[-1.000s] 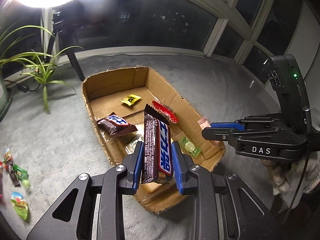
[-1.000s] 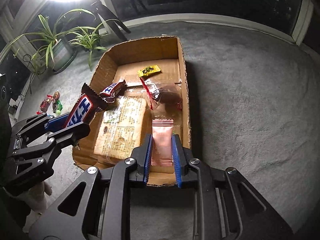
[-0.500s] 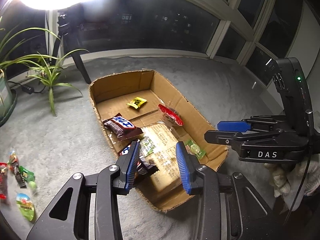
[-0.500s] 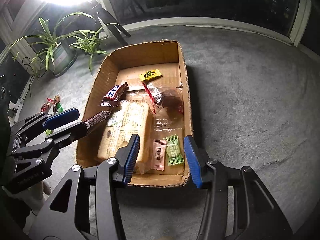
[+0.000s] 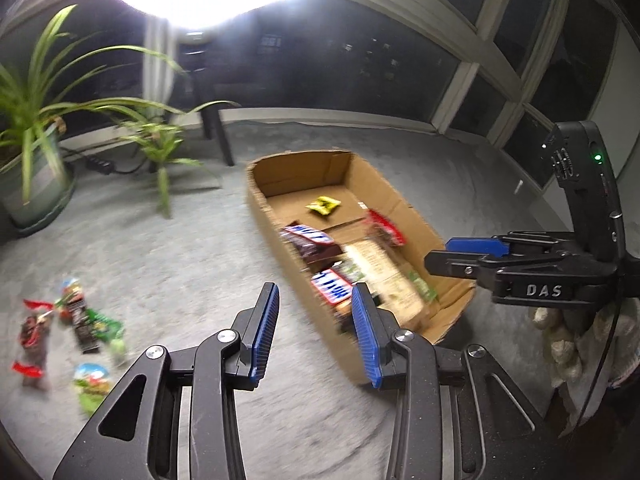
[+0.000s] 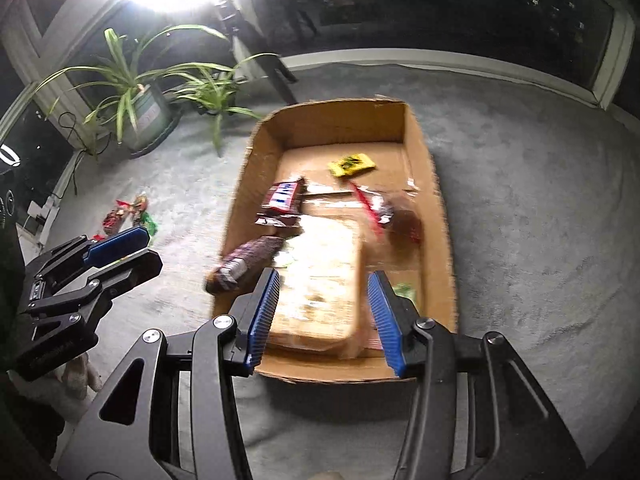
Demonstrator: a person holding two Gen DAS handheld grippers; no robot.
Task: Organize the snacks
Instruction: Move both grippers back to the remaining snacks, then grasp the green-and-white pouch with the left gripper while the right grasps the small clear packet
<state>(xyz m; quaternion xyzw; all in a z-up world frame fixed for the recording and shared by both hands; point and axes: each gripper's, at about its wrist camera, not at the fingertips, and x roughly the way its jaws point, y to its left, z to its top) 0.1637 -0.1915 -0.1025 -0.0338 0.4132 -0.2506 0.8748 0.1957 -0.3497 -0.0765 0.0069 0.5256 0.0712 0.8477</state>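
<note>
Corrugated cardboard box [image 6: 434, 200] on grey carpet holds crinkly wrapped snacks: two glossy chocolate bars [image 5: 310, 240], one yellow packet [image 6: 351, 165]. Left gripper [image 5: 314, 330] and right gripper [image 6: 324, 316]: blue ribbed pads parted, empty.

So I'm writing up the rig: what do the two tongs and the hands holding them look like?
Both the left tongs and right tongs are black angular linkages with silver pivot bolts and ribbed blue pads. "DAS" is lettered on the right one, under a green light. A thin black cable hangs beside a pale knitted glove.
</note>
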